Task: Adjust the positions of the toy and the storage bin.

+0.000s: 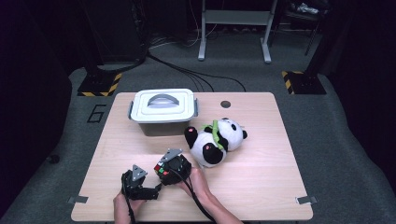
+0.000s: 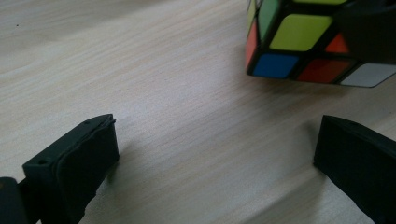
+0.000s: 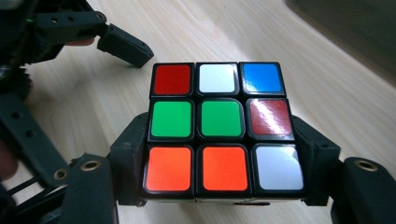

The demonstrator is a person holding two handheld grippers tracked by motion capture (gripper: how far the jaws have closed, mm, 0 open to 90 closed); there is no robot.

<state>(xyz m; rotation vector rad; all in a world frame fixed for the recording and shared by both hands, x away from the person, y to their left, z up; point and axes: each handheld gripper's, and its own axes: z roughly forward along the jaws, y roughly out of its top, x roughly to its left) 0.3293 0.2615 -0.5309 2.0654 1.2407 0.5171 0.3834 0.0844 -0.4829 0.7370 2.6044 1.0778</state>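
A scrambled colour cube [image 3: 219, 128] sits clamped between the two black jaws of my right gripper [image 3: 219, 168], its face of red, white, blue, green and orange squares turned toward the camera. In the high view that right gripper [image 1: 164, 171] holds the cube [image 1: 161, 170] low over the near part of the wooden table [image 1: 261, 177]. My left gripper [image 1: 154, 190] rests just left of it, near the front edge. Its jaws stand open over bare wood [image 2: 210, 154], with the cube [image 2: 303, 46] a little beyond them and nothing between them.
A grey lidded storage box [image 1: 162, 111] stands at the back left of the table. A plush panda [image 1: 217, 140] lies just right of the grippers, close to the right hand. The table's front edge runs right under both hands.
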